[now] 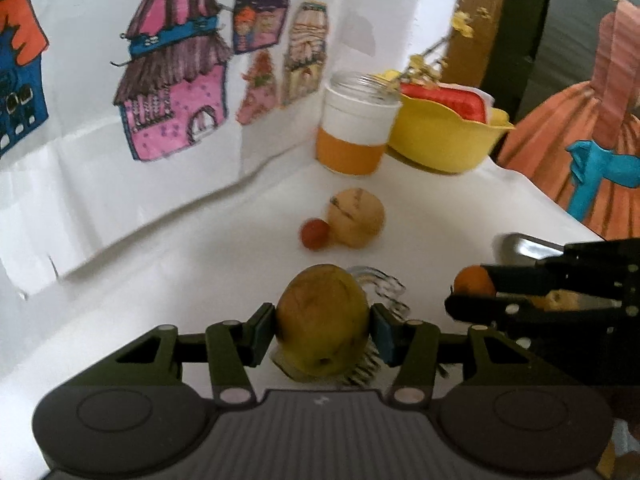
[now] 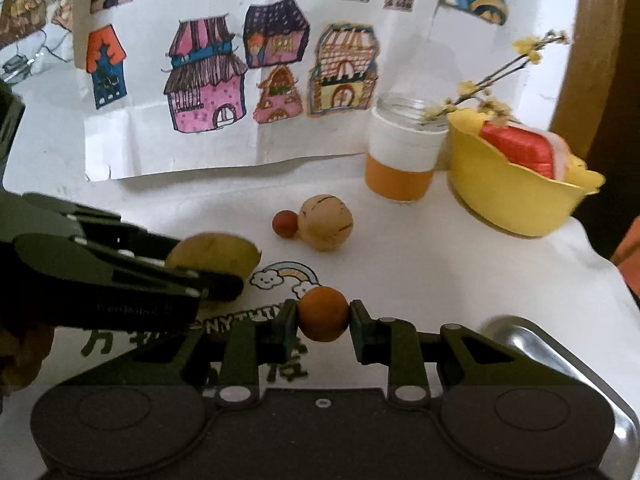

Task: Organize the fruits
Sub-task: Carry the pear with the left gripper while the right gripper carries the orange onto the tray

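Over the table, two fruits are being carried, two are waiting.
Left hand-held gripper (image 1: 323, 334) is clamping a yellow-green fruit (image 1: 322, 322); right hand-held gripper (image 2: 323, 316) is pinching a small orange fruit (image 2: 322, 314) beside the metal tray (image 2: 560, 356), while a tan fruit (image 2: 327, 222) and red berry (image 2: 285, 223) are lying unsorted.

Yellow-green mango (image 1: 322, 322) clamped, small orange fruit (image 2: 323, 314) clamped, tan fruit (image 2: 327, 222) beside red berry (image 2: 285, 223)

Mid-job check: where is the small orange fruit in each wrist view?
Left wrist: orange fruit at right edge, mid-height, pinched in the right gripper.
Right wrist: orange fruit at centre, lower half, between the right gripper pads.
Shared landmark: yellow bowl, upper right in both.
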`<state>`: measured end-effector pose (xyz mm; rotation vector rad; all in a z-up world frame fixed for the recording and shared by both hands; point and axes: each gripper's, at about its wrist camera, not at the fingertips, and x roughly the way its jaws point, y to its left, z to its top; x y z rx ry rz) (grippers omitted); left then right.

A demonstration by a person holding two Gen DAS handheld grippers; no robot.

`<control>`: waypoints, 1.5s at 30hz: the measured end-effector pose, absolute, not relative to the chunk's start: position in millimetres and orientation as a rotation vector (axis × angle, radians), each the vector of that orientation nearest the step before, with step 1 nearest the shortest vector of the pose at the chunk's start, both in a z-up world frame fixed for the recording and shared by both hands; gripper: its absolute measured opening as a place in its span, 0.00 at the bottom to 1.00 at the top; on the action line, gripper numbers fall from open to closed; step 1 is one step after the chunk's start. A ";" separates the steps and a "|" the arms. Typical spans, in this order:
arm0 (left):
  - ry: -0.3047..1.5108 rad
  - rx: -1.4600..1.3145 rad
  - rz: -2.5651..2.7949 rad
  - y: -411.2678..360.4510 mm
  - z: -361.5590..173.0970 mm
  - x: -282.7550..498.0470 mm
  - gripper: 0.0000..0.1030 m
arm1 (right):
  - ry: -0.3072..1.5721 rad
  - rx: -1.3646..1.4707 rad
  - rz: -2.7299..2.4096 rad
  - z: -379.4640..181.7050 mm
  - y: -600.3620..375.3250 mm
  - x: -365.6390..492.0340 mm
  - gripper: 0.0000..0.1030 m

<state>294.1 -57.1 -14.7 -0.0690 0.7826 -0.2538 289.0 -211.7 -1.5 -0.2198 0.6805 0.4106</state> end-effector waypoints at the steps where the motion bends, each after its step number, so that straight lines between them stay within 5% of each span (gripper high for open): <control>1: 0.788 -0.074 -0.261 -59.4 -14.6 290.8 0.54 | 0.676 -0.218 0.404 0.8 -215.6 284.0 0.29; 16: 0.784 -0.081 -0.363 -114.2 1.3 244.9 0.54 | 0.633 -0.150 0.245 24.7 -292.9 218.4 0.29; 45: 0.775 0.020 -0.505 -187.8 9.4 205.5 0.54 | 0.749 0.011 0.130 -21.1 -357.6 179.1 0.29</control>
